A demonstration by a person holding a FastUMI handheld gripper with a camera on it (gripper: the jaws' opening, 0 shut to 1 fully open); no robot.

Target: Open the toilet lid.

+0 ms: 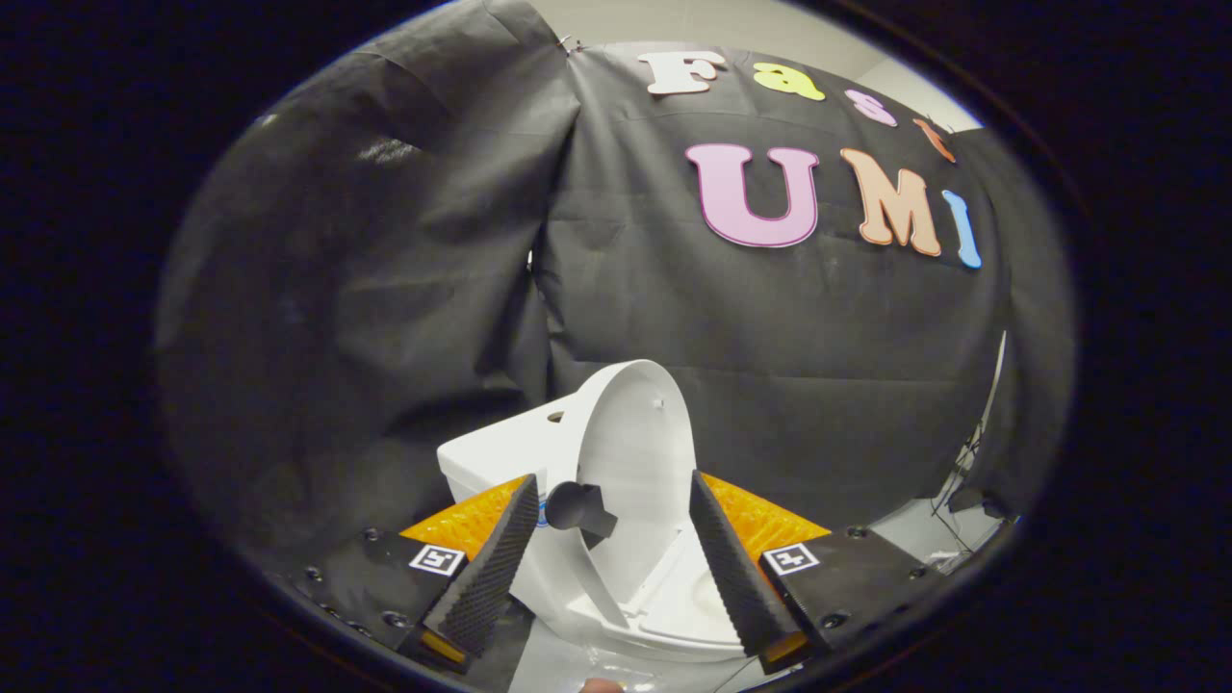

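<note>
Gripper view. Item: toilet (pixel 500 462), white, standing against the booth wall, just ahead of the gripper (pixel 616 568) and partly framed by its two fingers. Item: toilet lid (pixel 640 452), raised, its long axis running nearly vertical from the hinge end low at the bowl up to the rounded tip; the inner face points toward the camera and slightly to the right, the back leaning toward the tank. A small dark knob or handle (its exact make is hard to tell) (pixel 577 507) sticks out from the lid's near edge, beside the left finger. Tool state: fingers spread wide apart, grasping nothing, lid and bowl (pixel 688 602) visible in the gap. Step judged: lid appears already up, so the task looks at or near its end. Next move calls only for drawing the gripper clear without brushing the lid forward off its rest.
</note>
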